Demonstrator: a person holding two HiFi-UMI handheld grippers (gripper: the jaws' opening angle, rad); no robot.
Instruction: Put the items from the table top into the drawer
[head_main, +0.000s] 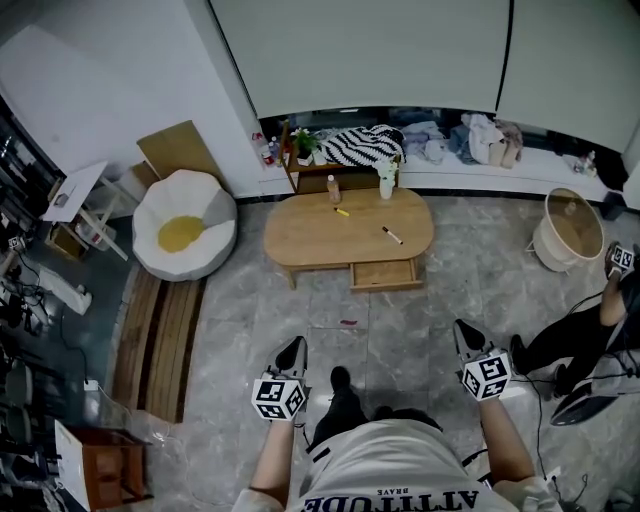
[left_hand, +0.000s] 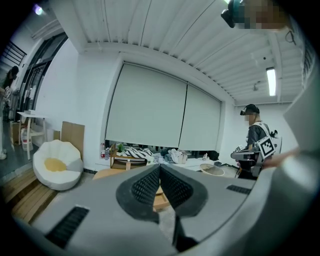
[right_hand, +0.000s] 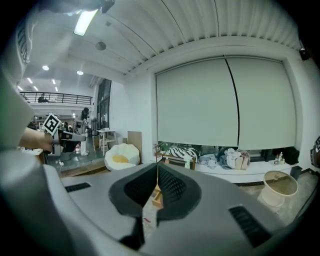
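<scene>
Wooden table (head_main: 300, 240) with open drawer (head_main: 385, 274)

Oval wooden table (head_main: 300, 240): pale honey tone; its open wooden drawer (head_main: 386, 287) matches.
On the table: slim yellow marker (head_main: 342, 211), dark thin pen (head_main: 391, 235), small white vase (head_main: 386, 186), brownish bottle (head_main: 334, 189).
Behind the table: black-and-white zebra-striped cloth (head_main: 360, 145).
Left of the table: white scalloped floor chair (head_main: 184, 225), yellow centre.
Stone floor (head_main: 400, 330): grey, marbled.
Left tool (head_main: 297, 346) and right tool (head_main: 462, 328): cubes with black-and-white square markers.
</scene>
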